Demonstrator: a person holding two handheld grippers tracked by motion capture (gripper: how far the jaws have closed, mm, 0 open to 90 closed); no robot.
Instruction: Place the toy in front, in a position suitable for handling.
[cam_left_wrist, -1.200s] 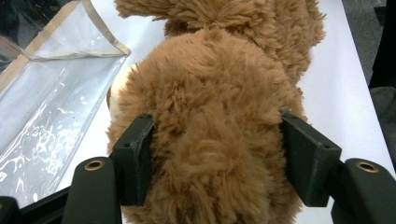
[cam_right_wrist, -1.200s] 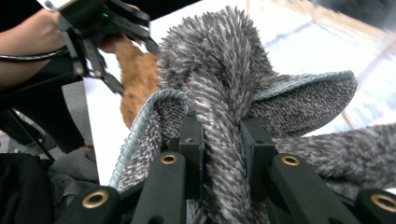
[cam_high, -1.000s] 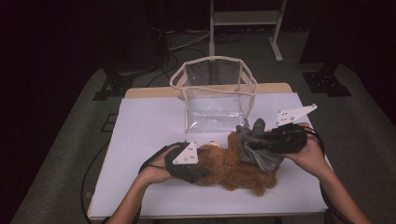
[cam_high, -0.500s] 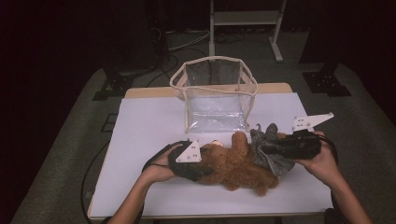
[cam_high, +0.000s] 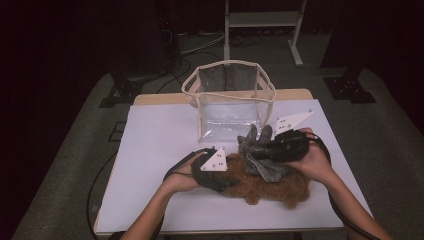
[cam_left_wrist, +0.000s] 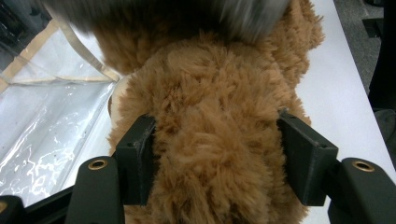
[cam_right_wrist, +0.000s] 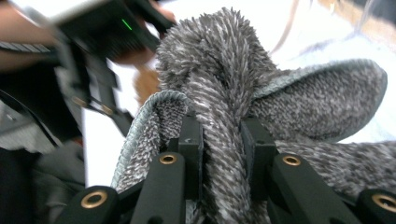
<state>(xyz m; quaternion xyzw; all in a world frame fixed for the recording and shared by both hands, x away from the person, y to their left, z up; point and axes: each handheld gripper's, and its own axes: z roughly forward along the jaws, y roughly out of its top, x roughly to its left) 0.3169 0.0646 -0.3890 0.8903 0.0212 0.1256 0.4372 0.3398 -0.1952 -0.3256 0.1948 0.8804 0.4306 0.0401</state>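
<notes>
The left gripper (cam_left_wrist: 212, 154) clamps the brown plush (cam_left_wrist: 210, 121) near the table's (cam_high: 155, 145) front edge. The right gripper (cam_right_wrist: 219, 140) pinches the grey cloth (cam_right_wrist: 224, 84) over it, just before the clear bag (cam_high: 227, 102); open tabletop lies left.

This looks like a lab or recording studio rather than a home. A white-topped table (cam_high: 165, 150) stands on grey carpet (cam_high: 75, 165) in a dark, curtained room. Behind the table, cables (cam_high: 200, 42) trail across the floor beside what seems a metal stand (cam_high: 262, 22).
</notes>
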